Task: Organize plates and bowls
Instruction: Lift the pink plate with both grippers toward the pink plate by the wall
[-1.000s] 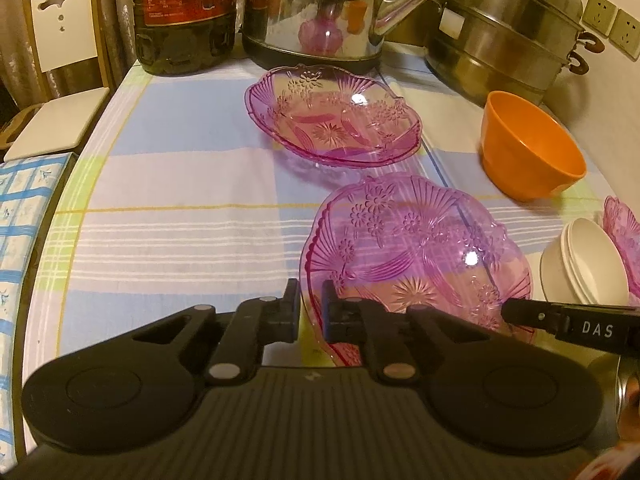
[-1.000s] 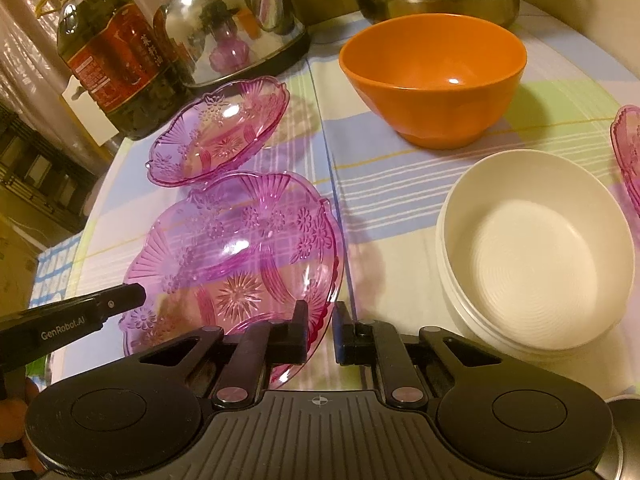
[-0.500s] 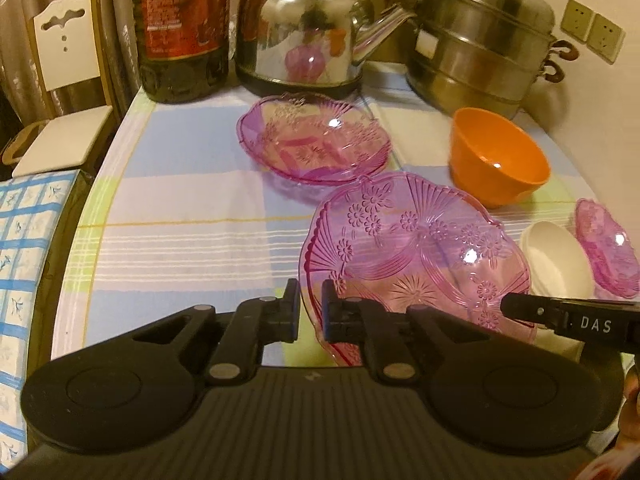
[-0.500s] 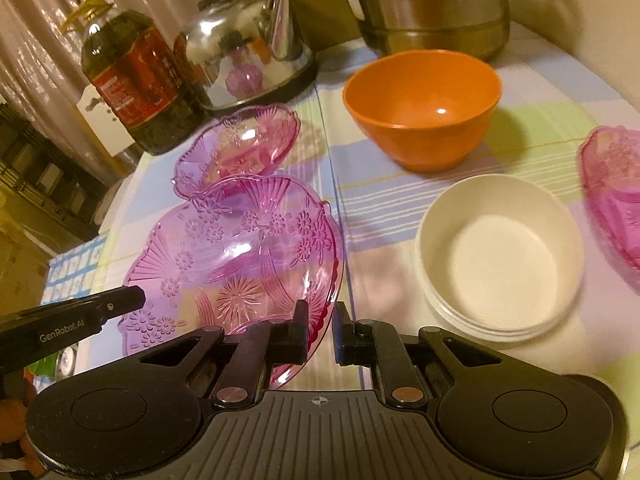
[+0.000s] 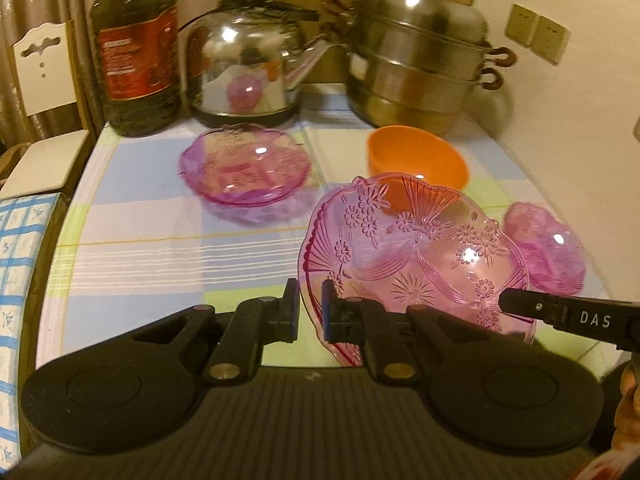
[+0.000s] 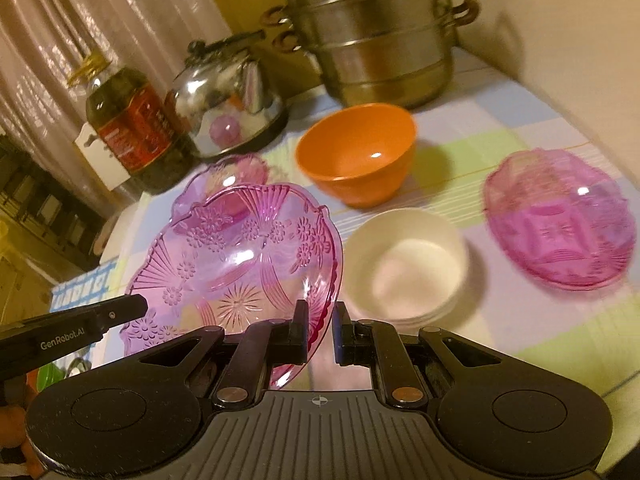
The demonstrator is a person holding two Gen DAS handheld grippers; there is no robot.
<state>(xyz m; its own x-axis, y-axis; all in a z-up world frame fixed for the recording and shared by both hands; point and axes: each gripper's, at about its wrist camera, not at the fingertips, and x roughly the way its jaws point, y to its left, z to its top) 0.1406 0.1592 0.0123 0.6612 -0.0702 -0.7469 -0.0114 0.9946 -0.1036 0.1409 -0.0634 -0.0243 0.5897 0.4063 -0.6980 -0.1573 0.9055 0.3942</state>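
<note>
A large pink glass plate [image 5: 416,260] with a flower pattern is held up off the table, tilted. My left gripper [image 5: 310,312] is shut on its near left rim. My right gripper [image 6: 320,330] is shut on its right rim [image 6: 240,264]. A second pink plate [image 5: 244,172] lies on the cloth at the back left. A smaller pink dish [image 6: 560,220] lies at the right. An orange bowl [image 6: 356,152] stands behind a stack of white bowls [image 6: 404,264].
A checked cloth [image 5: 152,248] covers the table. At the back stand an oil bottle [image 5: 136,56], a steel kettle [image 5: 248,60] and a stacked steel steamer [image 5: 420,60]. A white chair [image 5: 40,80] is at the left edge.
Both grippers have risen and pulled back with the large pink plate, lifting it off the cloth and tilting it. The objects on the table look farther away now.
</note>
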